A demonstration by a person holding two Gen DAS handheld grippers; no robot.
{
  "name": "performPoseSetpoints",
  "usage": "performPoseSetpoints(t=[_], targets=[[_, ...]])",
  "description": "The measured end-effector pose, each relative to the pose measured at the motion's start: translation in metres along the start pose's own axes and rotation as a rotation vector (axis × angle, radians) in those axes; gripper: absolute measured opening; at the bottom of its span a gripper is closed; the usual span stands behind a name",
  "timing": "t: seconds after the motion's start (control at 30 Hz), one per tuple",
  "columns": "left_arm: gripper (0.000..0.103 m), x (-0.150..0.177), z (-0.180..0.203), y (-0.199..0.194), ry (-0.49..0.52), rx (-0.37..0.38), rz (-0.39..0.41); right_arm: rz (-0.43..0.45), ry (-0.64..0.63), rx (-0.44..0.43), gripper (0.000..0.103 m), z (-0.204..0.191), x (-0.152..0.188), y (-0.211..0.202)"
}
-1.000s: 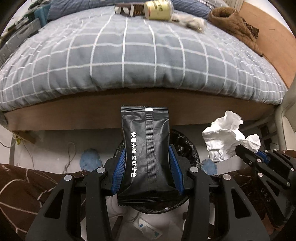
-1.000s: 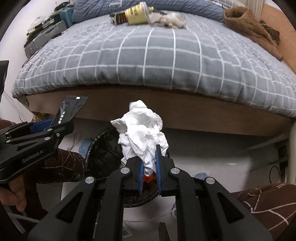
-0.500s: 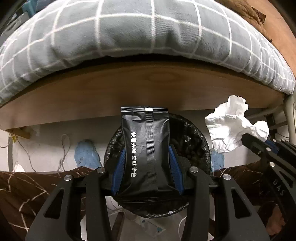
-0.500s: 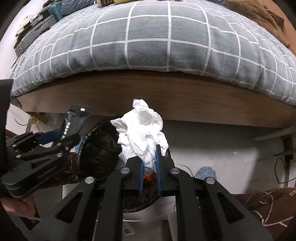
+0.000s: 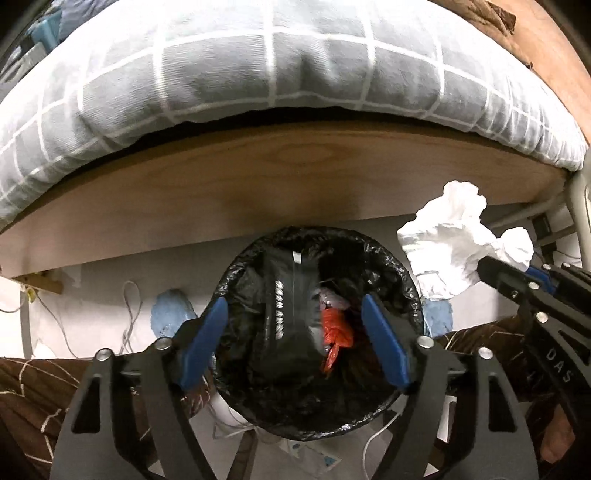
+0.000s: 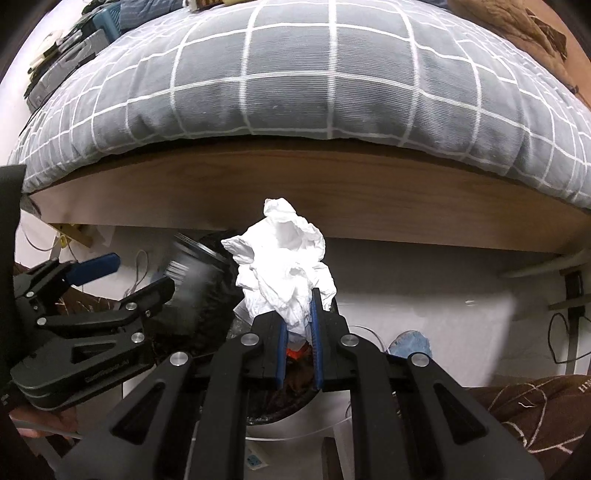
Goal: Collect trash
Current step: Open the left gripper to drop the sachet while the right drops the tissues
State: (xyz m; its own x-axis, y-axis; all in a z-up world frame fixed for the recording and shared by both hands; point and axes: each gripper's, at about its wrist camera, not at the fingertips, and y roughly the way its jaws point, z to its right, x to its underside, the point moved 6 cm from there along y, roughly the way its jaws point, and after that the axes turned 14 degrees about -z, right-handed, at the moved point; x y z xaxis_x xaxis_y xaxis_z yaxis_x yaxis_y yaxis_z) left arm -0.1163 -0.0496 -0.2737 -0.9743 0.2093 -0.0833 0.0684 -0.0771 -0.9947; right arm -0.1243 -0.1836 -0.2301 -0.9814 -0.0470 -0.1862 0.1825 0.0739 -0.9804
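Observation:
My left gripper (image 5: pixel 295 325) is open right over the black-lined trash bin (image 5: pixel 402 273). The black snack packet (image 5: pixel 288 314) is blurred inside the bin mouth, free of the fingers, beside an orange scrap (image 5: pixel 334 332). In the right wrist view the left gripper (image 6: pixel 129 275) shows open at the left with the blurred packet (image 6: pixel 192 273) beside it. My right gripper (image 6: pixel 297 317) is shut on a crumpled white tissue (image 6: pixel 284 266) above the bin's right rim (image 6: pixel 266 410); the tissue also shows in the left wrist view (image 5: pixel 454 251).
The bed with a grey checked quilt (image 6: pixel 314 81) and wooden side board (image 6: pixel 332 195) rises just behind the bin. Blue slippers (image 5: pixel 170 314) and cables (image 6: pixel 561 332) lie on the floor. My brown trouser legs (image 5: pixel 33 398) flank the bin. More litter lies far back on the bed (image 6: pixel 207 3).
My left gripper has opened and let go of the black packet, which is dropping into the bin. Both grippers have moved closer over the bin. The right still holds the tissue.

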Motion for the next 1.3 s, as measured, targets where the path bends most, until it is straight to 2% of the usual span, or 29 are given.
performPoseSetpoints(t=[0.17,0.37,0.5,0.77,0.9,1.3], targets=[[0.090,0.004,-0.014,-0.006,-0.027,-0.010,0.015,-0.003,-0.040,-0.008,0.011,-0.017,-0.005,0.002],[0.097,0.008,-0.049,-0.018,-0.104,-0.016,0.047,-0.013,-0.074,-0.017,0.011,-0.039,-0.009,0.006],[0.097,0.010,-0.067,-0.025,-0.139,-0.036,0.064,-0.022,-0.096,-0.020,0.011,-0.051,-0.010,0.009],[0.097,0.014,-0.077,-0.033,-0.154,-0.067,0.080,-0.012,-0.130,-0.021,0.011,-0.065,-0.009,0.009],[0.097,0.012,-0.080,-0.034,-0.158,-0.073,0.080,0.007,-0.126,-0.015,0.031,-0.062,-0.010,0.005],[0.097,0.006,-0.082,-0.053,-0.164,-0.085,0.117,0.106,-0.115,0.024,0.069,-0.048,-0.024,-0.024]])
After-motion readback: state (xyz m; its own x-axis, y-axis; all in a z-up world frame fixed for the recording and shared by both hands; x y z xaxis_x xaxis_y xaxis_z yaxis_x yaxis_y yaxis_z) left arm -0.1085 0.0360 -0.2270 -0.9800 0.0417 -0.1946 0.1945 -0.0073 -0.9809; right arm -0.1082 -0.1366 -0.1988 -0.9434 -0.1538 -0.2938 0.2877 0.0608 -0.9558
